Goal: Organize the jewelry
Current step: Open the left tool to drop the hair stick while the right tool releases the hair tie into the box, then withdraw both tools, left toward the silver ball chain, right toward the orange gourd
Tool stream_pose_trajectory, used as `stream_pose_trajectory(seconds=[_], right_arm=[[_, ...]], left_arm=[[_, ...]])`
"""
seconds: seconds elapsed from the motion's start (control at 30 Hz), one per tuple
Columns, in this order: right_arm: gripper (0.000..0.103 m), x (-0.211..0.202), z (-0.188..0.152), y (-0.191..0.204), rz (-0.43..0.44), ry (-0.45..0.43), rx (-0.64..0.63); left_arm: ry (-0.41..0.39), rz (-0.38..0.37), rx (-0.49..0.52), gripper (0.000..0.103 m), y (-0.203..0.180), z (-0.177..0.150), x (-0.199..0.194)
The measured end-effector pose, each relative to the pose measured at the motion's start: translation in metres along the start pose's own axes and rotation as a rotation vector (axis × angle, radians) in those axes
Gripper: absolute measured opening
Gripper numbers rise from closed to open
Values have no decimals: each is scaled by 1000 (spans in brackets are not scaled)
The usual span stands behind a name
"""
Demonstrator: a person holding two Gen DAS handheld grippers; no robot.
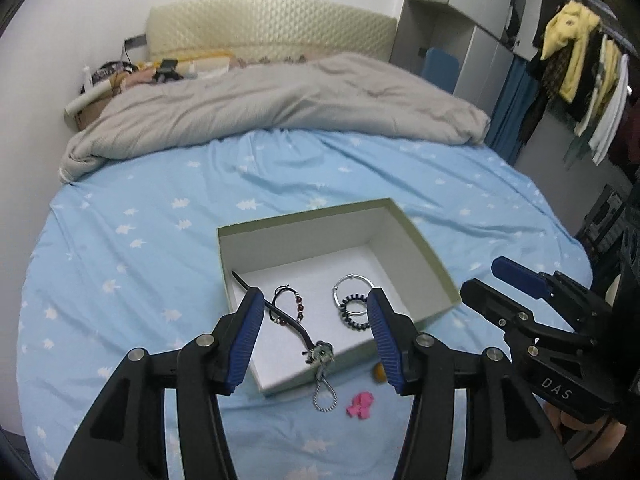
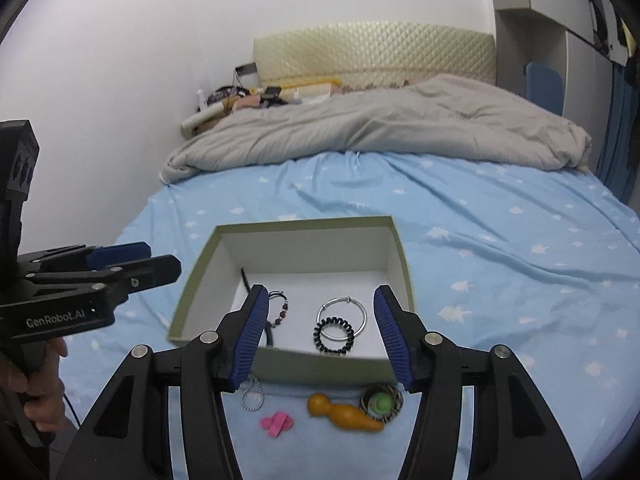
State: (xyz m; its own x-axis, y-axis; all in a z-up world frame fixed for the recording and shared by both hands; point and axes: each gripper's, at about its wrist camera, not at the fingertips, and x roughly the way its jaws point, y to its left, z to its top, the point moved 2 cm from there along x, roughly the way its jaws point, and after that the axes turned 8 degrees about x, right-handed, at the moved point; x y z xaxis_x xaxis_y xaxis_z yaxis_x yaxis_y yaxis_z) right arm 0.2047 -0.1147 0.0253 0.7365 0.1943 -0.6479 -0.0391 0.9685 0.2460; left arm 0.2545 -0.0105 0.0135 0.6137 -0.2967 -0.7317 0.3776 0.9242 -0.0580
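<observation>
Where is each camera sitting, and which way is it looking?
Left wrist: sits on the left tongs, looking down over the open box on the bed; the right tongs poke in from the right.
Right wrist: sits on the right tongs, looking at the same box; the left tongs and a hand show at left.
Both share: box, silver bangle, black coil hair tie, pink bow, blue sheet.

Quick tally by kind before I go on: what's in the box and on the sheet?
Beaded bracelet: 1
Silver bangle: 1
Black spiral hair tie: 1
Black cord with charm, over the box rim: 1
Pink clip: 1
Yellow gourd: 1
Round green-centred piece: 1
Total: 7
</observation>
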Motion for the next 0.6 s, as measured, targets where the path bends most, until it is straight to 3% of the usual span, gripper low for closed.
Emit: stream_pose_trajectory(seconds=[0.3, 0.6], right_arm=[[53, -60, -29, 4, 5, -94, -2], [53, -100, -69, 5, 13, -154, -12]], left_arm=[[-99, 10, 9, 54, -25, -35, -62], [-154, 19, 4, 54, -48, -82, -87]])
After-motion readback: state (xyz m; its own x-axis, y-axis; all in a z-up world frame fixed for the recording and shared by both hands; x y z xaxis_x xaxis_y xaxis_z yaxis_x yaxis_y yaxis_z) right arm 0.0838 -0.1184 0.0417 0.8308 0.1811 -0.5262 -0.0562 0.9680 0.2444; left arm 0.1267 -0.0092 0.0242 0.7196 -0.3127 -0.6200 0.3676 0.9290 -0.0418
